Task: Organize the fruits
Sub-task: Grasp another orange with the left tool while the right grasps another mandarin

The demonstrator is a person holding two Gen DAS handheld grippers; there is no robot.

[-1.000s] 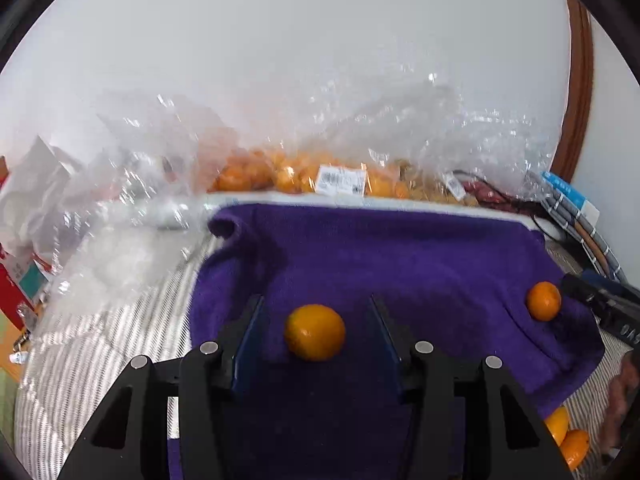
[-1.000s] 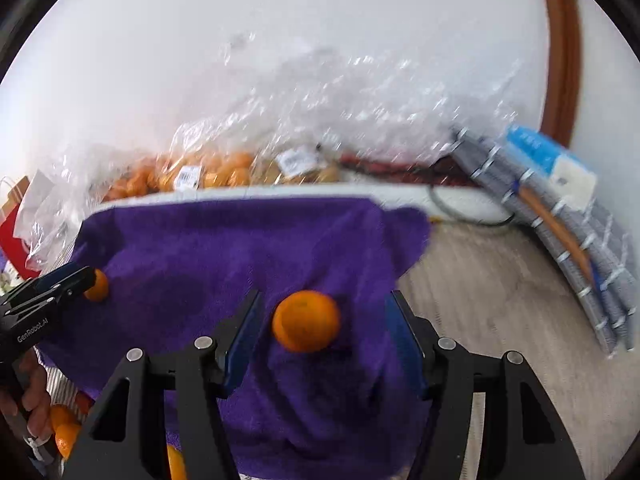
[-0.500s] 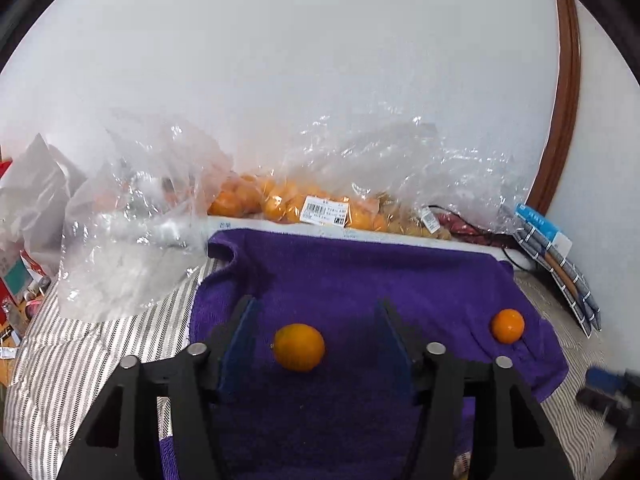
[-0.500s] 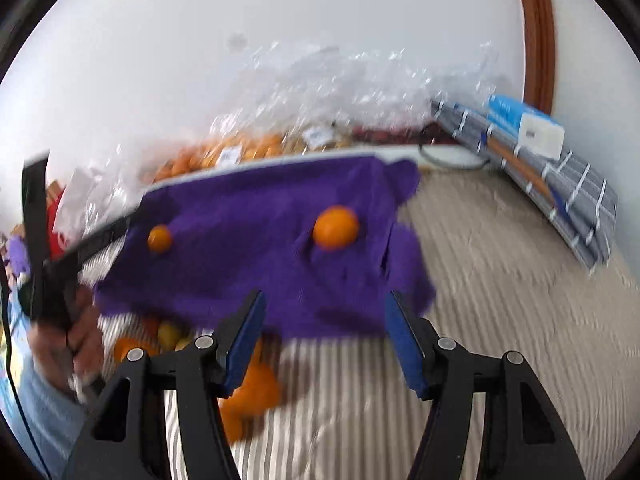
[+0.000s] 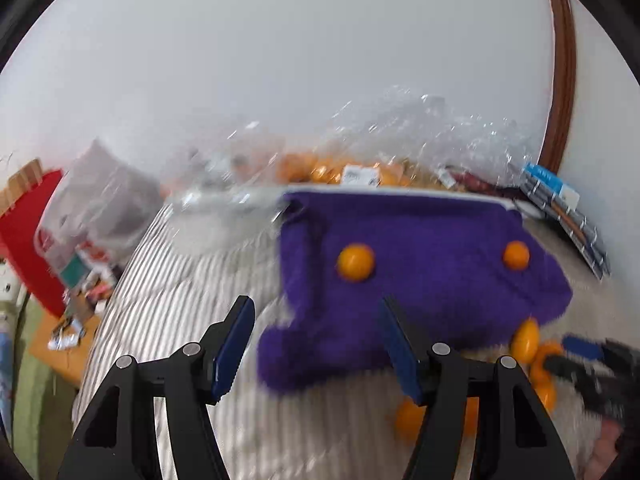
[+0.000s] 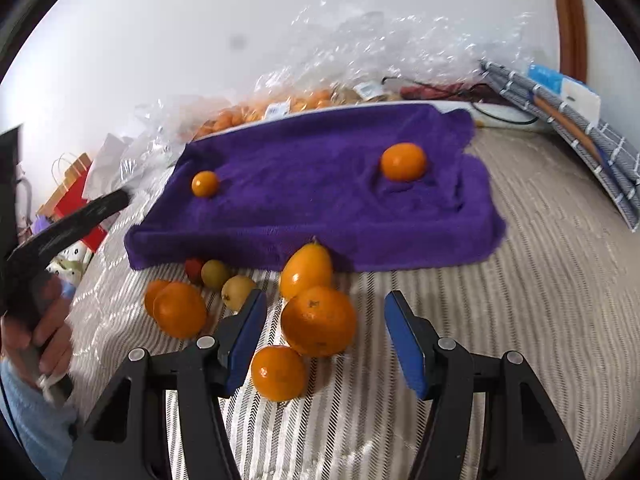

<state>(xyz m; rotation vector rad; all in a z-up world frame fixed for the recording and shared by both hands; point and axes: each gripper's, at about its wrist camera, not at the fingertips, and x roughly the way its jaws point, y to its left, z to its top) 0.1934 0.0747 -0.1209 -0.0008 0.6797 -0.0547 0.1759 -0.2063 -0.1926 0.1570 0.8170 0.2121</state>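
Right tool [image 6: 326, 336]: jaws stand wide apart, nothing between the pads, held low over the striped surface [image 6: 520, 280]. Directly ahead of it lies a loose group of fruit on the stripes: a large orange [image 6: 319, 321] between the jaw tips, a smaller orange [image 6: 279, 373] just in front of the left pad, and an oval orange fruit [image 6: 306, 269] touching the near edge of the purple towel [image 6: 320, 200]. Further left lie two overlapping oranges [image 6: 176, 309], a yellow fruit [image 6: 237, 292], a greenish fruit [image 6: 215, 273] and a small red fruit [image 6: 193, 269].

On the towel sit two fruits, well apart: a small orange [image 6: 205, 184] toward the left, a larger one [image 6: 403, 162] toward the right.

Left tool [image 5: 316, 344]: jaws also apart and empty, above the towel's near left corner; this view is blurred. In the right wrist view its dark body shows at the left edge, gripped by a hand [image 6: 38, 336].

Behind the towel, against the wall, lies a clear plastic bag of oranges [image 6: 280, 110].
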